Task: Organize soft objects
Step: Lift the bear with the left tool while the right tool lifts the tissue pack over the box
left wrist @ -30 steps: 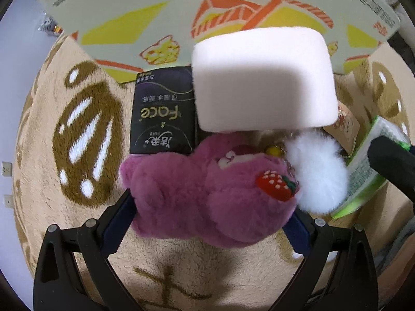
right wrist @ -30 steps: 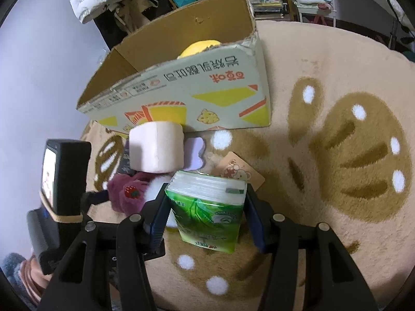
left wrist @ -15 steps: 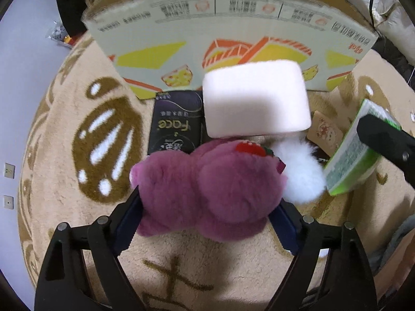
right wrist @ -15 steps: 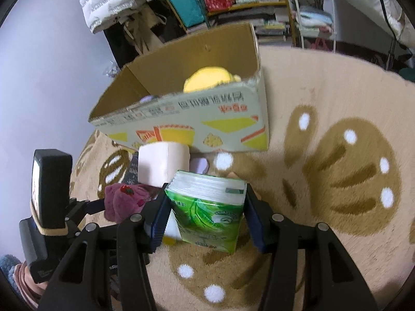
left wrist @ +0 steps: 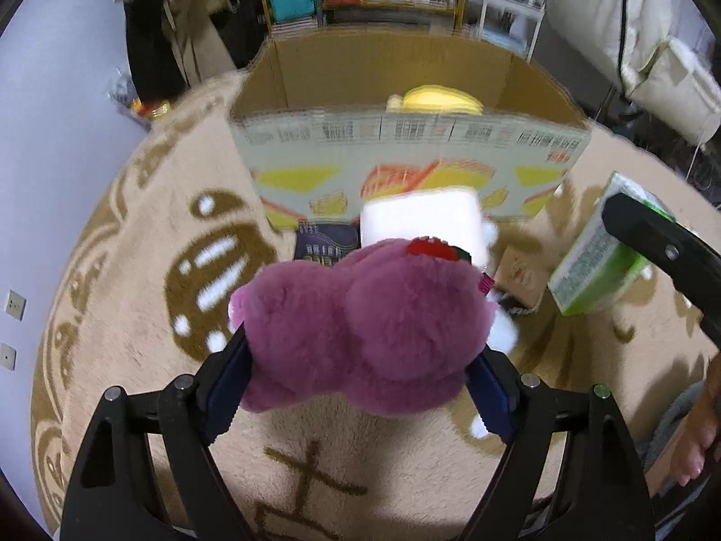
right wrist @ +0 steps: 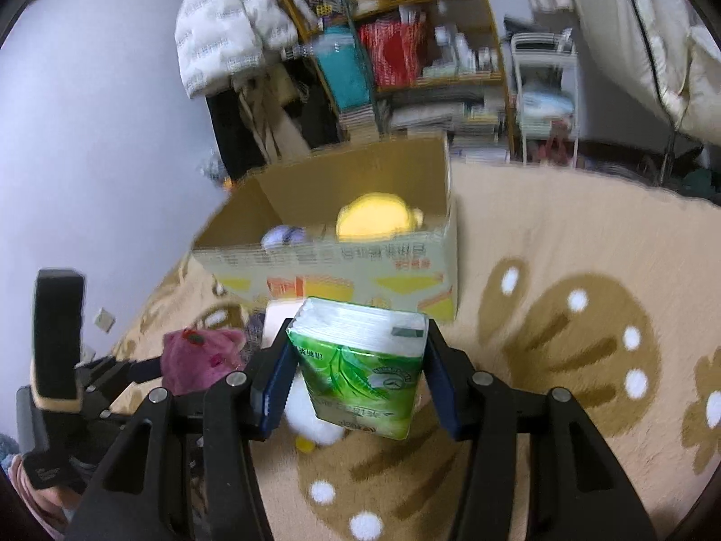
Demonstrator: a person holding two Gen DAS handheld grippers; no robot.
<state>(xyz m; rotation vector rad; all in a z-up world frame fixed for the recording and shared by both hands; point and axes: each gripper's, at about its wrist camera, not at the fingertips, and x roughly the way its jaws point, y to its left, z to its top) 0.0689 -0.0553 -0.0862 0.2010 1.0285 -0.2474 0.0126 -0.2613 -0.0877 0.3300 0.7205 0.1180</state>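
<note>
your left gripper point(left wrist: 360, 369) is clamped on a fluffy purple plush point(left wrist: 365, 329) with a red strawberry patch, held above the rug point(left wrist: 112, 270) in front of the box point(left wrist: 405, 167). your right gripper point(right wrist: 356, 383) squeezes a green tissue pack point(right wrist: 360, 365), also off the rug. only the right view shows a pale ball point(right wrist: 284, 236) in the box beside the yellow toy point(right wrist: 374, 223); only the left shows the dark pack point(left wrist: 322, 243) by the box's front wall.

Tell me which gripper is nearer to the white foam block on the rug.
Left. The left gripper, shut on the purple plush toy, is directly in front of the white foam block. The right gripper, holding the green tissue pack, sits off to the block's right.
</note>
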